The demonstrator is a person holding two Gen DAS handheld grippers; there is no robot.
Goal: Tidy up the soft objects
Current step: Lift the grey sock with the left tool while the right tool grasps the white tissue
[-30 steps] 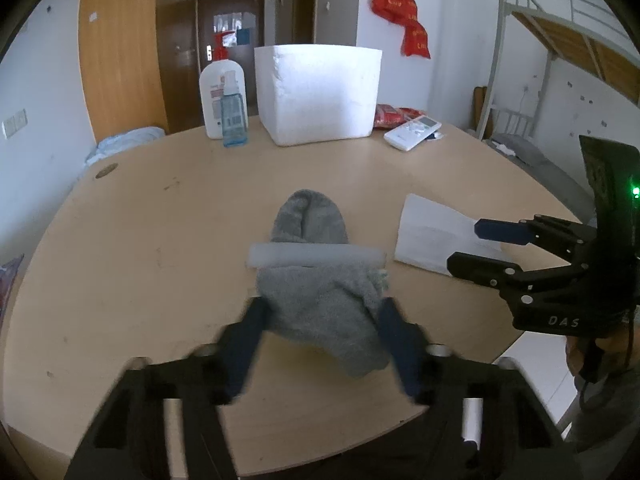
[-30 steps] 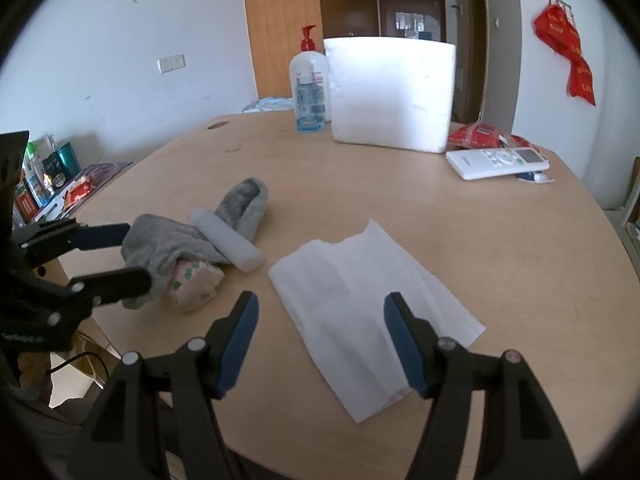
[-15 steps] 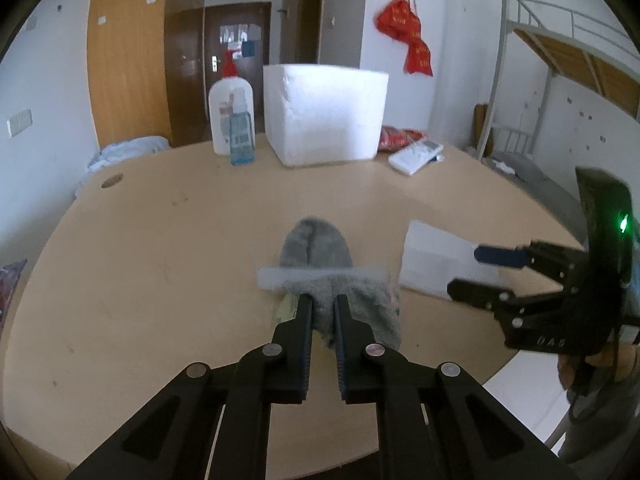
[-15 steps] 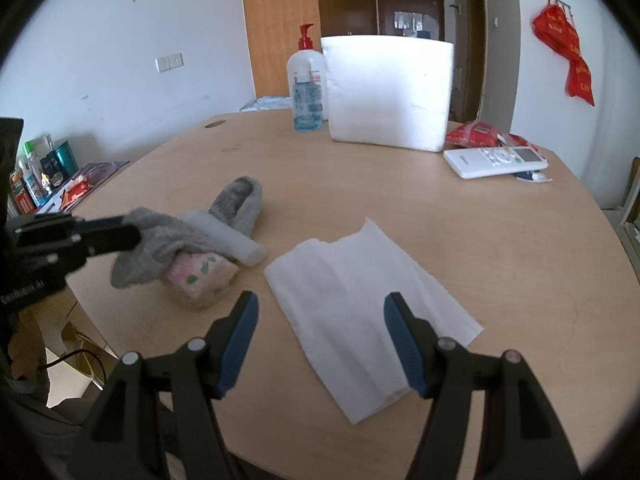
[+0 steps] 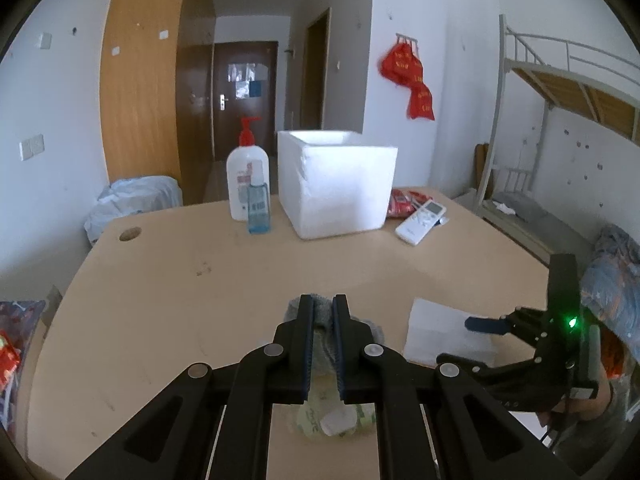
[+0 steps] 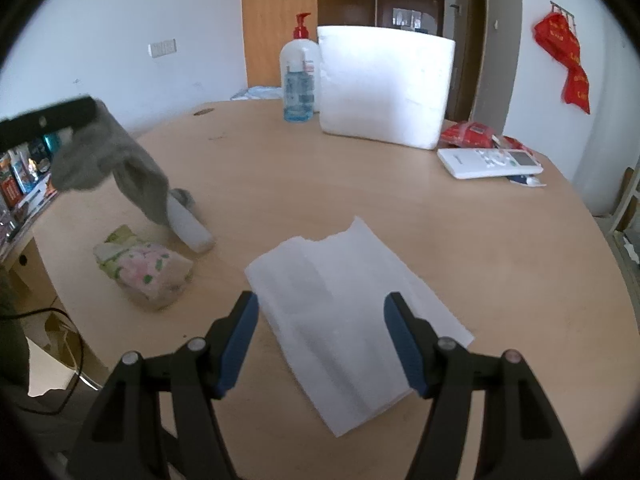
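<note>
a round wooden counter (image 6: pixel 360 208) carries a white foam box (image 6: pixel 384 92) near its far edge, with a pump bottle (image 6: pixel 300 64) and a small blue bottle (image 5: pixel 258 210) beside it and a white remote (image 6: pixel 492 162) towards the far right edge. a white sheet of tissue (image 6: pixel 352 320) lies near the near edge, under the right hand-held gripper (image 6: pixel 322 338), whose jaws stand spread and hold nothing. near the left edge, the left hand-held gripper (image 5: pixel 322 312), its jaws pressed together, pinches a grey sock (image 6: pixel 116 160) whose upper end hangs clear of the counter, the lower end draped at a white roll (image 6: pixel 188 226). a floral tissue pack (image 6: pixel 144 274) lies just beside the roll.
</note>
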